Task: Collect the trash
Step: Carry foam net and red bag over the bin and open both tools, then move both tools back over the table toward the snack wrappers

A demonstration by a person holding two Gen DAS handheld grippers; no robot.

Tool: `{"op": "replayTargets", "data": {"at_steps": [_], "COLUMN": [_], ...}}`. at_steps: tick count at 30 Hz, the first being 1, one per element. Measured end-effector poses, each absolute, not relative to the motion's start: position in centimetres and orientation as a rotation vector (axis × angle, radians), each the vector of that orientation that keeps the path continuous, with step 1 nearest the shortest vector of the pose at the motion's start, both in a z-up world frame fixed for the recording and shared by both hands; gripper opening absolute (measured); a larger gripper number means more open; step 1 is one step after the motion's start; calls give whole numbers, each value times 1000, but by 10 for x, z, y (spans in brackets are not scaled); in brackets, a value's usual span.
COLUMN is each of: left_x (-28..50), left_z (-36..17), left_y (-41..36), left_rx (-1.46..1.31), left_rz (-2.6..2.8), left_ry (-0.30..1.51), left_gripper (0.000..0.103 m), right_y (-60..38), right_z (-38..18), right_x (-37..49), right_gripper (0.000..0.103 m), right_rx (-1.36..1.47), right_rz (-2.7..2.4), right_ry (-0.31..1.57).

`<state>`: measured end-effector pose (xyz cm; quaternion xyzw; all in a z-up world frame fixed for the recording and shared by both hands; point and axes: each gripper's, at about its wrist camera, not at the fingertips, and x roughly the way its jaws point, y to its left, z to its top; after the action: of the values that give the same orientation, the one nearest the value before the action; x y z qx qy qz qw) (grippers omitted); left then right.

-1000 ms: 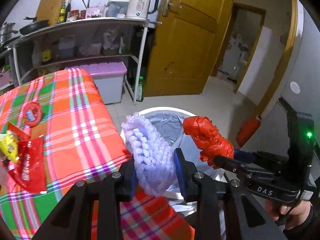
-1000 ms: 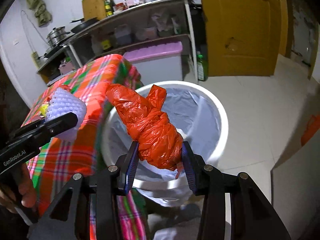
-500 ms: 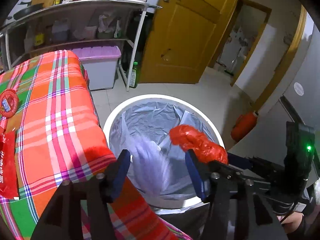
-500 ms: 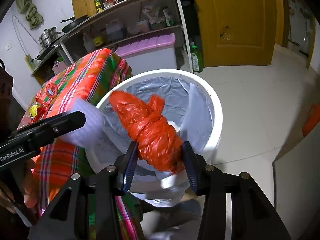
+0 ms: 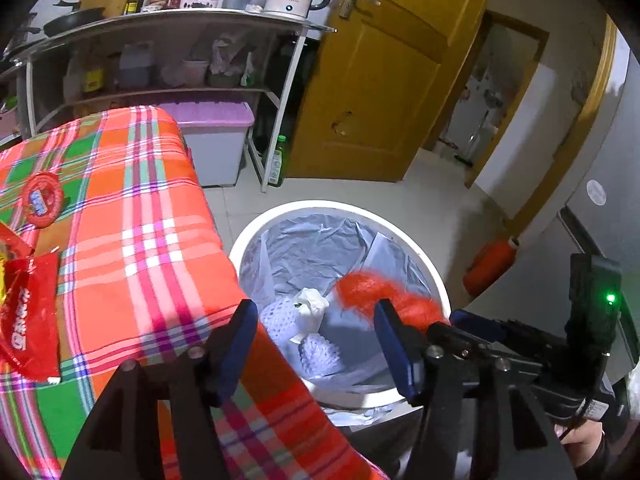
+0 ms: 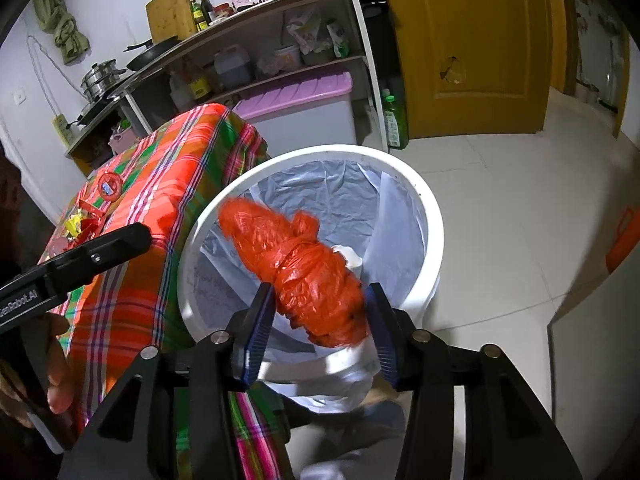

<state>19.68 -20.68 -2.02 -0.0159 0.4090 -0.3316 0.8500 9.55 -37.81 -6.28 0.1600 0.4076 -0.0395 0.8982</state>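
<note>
A white bin [image 5: 424,264] with a grey liner stands on the floor beside the table; it also shows in the right wrist view [image 6: 432,208]. My left gripper [image 5: 316,344] is open and empty above the bin's near rim. White foam netting [image 5: 320,352] and a crumpled white wad [image 5: 310,304] lie inside the bin. The orange-red knotted plastic bag [image 6: 304,268] sits between the pads of my right gripper [image 6: 320,324], whose jaws have widened, over the bin; it looks blurred in the left wrist view [image 5: 384,296].
The table with the orange plaid cloth [image 5: 132,248] is left of the bin. On it lie a red wrapper [image 5: 24,320], a yellow wrapper [image 6: 76,222] and a red round lid [image 5: 42,200]. A shelf unit [image 5: 160,60], a purple-lidded box [image 5: 212,136] and a door [image 5: 392,80] stand behind.
My left gripper opened and the white foam netting dropped into the bin. My right gripper moved over the bin and its jaws spread; the orange bag is slipping from them.
</note>
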Motion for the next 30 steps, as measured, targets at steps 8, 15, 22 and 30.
{"op": "replayTargets", "data": {"at_steps": [8, 15, 22, 30], "left_x": [180, 161, 140, 115], "left_z": [-4, 15, 31, 43], "left_y": [-183, -152, -115, -69], "left_rx": [-43, -51, -38, -47], "left_rz": [-665, -603, -506, -412], "left_ry": [812, 749, 696, 646], "left_gripper": [61, 61, 61, 61], "right_y": [-369, -349, -315, -271], "right_z": [-51, -28, -3, 14], "right_x": [86, 75, 68, 64], "right_gripper": [58, 58, 58, 58], "right_rx": [306, 267, 211, 157], "right_rz": [-69, -18, 64, 155], "right_ry": [822, 766, 715, 691]}}
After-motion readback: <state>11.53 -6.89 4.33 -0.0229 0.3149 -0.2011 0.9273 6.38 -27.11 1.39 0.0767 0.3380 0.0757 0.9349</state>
